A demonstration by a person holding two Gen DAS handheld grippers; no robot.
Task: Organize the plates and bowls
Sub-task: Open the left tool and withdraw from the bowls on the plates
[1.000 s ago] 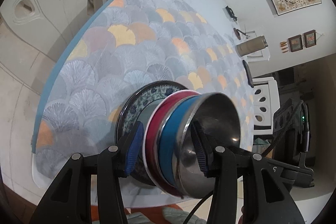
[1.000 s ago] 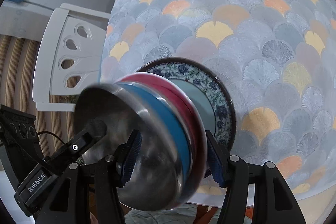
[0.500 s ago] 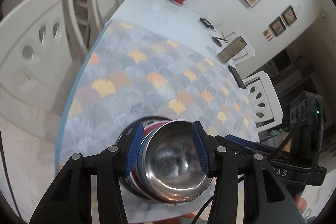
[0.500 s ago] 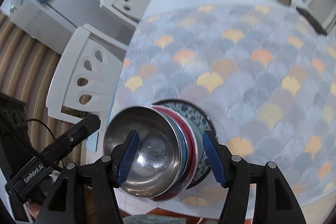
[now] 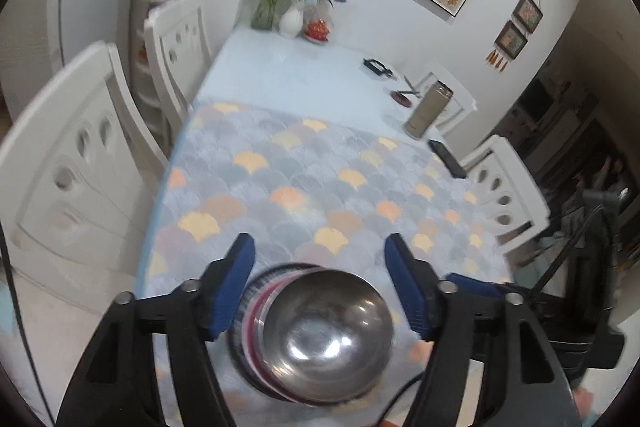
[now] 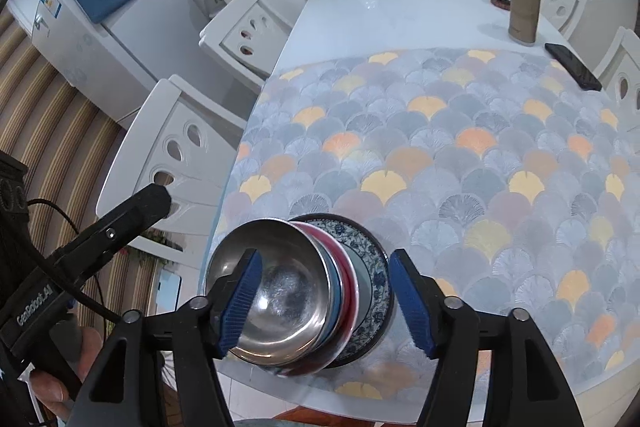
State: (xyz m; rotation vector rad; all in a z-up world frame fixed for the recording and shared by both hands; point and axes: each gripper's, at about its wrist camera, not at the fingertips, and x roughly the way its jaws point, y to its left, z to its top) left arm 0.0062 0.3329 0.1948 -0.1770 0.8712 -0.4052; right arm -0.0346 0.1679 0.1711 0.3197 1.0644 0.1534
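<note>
Both grippers, left gripper (image 5: 320,283) and right gripper (image 6: 324,299), have just been opening and lifted clear, jaws wide and empty, leaving the steel bowl (image 6: 268,291) nested on coloured bowls atop the blue-patterned plate (image 6: 374,279) near the table edge (image 6: 230,187); stacking appears complete.

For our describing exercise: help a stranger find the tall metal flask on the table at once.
Start at the long white table and look past the patterned mat to the bare far end. The flask stands upright there near the right edge, just beyond a black phone. It alone is a tall brownish metal cylinder.
</note>
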